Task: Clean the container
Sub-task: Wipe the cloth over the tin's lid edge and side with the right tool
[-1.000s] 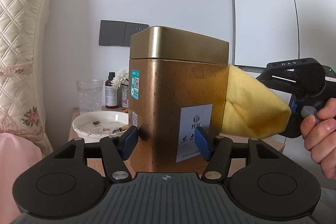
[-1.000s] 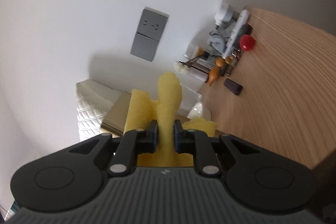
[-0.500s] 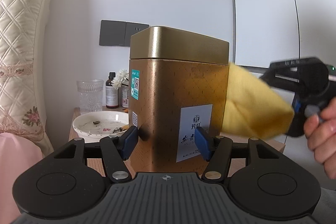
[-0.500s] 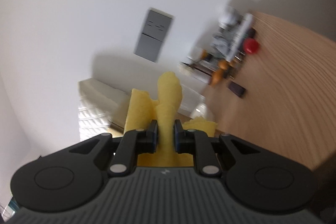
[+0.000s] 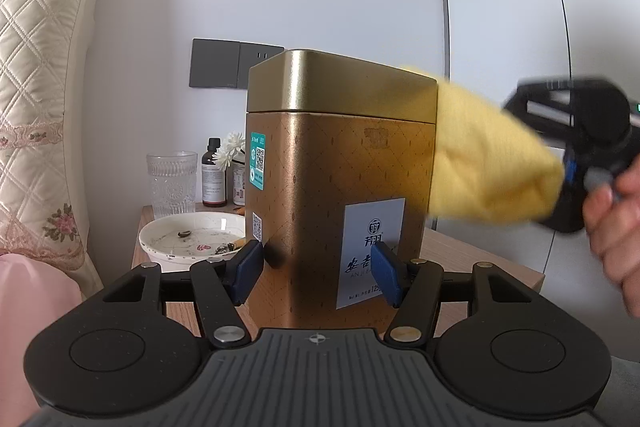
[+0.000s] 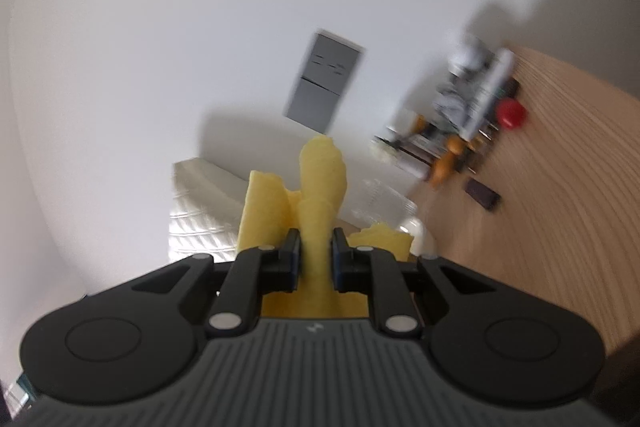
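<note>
Left wrist view. The left gripper (image 5: pixel 318 269) is closed on the gold tin (image 5: pixel 340 187), its blue fingers (image 5: pixel 248 269) pressing the lower walls on either side. The tin stands upright, long axis vertical, lid on, directly ahead of the fingers and over the wooden bench (image 5: pixel 480 267). A folded yellow cloth (image 5: pixel 492 163) presses against the tin's upper right wall and lid edge; it is carried by the right gripper (image 5: pixel 568 171), blurred, with a hand (image 5: pixel 616 223) behind it. The cloth lies to the tin's right, so the right hand is judged to do the wiping while the left steadies. Behind and left of the tin stand a white bowl (image 5: pixel 192 239) holding scraps, a glass tumbler (image 5: pixel 172 183) and a brown bottle (image 5: pixel 213 175), all clear of the wiped side.

Right wrist view. The right gripper (image 6: pixel 314 259) is clamped on a fold of the yellow cloth (image 6: pixel 320 187), which hides the tin. The scene is tilted and blurred; a grey wall plate (image 6: pixel 324 83) and small clutter on a wooden surface (image 6: pixel 560 207) lie beyond.
</note>
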Available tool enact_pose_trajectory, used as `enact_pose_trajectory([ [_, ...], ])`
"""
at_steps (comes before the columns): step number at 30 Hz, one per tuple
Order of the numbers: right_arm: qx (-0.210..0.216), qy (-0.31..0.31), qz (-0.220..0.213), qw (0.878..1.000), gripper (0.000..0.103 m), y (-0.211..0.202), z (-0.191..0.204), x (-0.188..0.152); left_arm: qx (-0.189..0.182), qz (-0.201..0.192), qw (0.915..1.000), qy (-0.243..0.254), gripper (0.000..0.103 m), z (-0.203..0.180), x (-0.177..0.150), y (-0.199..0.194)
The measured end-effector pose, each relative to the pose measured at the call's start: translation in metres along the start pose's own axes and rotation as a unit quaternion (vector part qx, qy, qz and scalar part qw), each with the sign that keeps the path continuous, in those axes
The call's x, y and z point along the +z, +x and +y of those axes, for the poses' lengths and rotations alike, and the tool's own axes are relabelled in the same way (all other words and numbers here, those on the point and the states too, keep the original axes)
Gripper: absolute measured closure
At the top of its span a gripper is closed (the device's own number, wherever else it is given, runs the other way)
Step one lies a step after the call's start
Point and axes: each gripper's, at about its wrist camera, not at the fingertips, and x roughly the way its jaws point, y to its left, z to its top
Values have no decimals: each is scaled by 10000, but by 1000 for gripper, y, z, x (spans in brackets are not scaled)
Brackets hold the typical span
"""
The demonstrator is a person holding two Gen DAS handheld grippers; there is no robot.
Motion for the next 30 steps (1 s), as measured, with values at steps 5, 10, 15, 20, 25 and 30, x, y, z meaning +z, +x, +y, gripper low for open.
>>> enact_pose_trajectory([
  [5, -156, 292, -14, 9995, 85, -4, -18, -13, -18, 0, 10000, 35, 40, 2, 0, -1],
  [10, 77, 291, -58, 9995, 85, -1, -5, -3, -17, -18, 10000, 31, 40, 8, 1, -1],
  [15, 340, 103, -158, 9992, 85, 2, 9, 6, -23, -22, 10000, 36, 40, 14, 2, 0],
  [20, -29, 332, -23, 9994, 85, -1, -14, -7, -39, -19, 10000, 23, 40, 20, 3, 1],
  [25, -87, 347, 6, 9994, 85, -1, -16, -8, -53, -16, 10000, 11, 40, 25, 5, 1],
  [30, 362, 110, -150, 9992, 85, 5, 10, 8, -54, -16, 10000, 13, 40, 31, 7, 2],
])
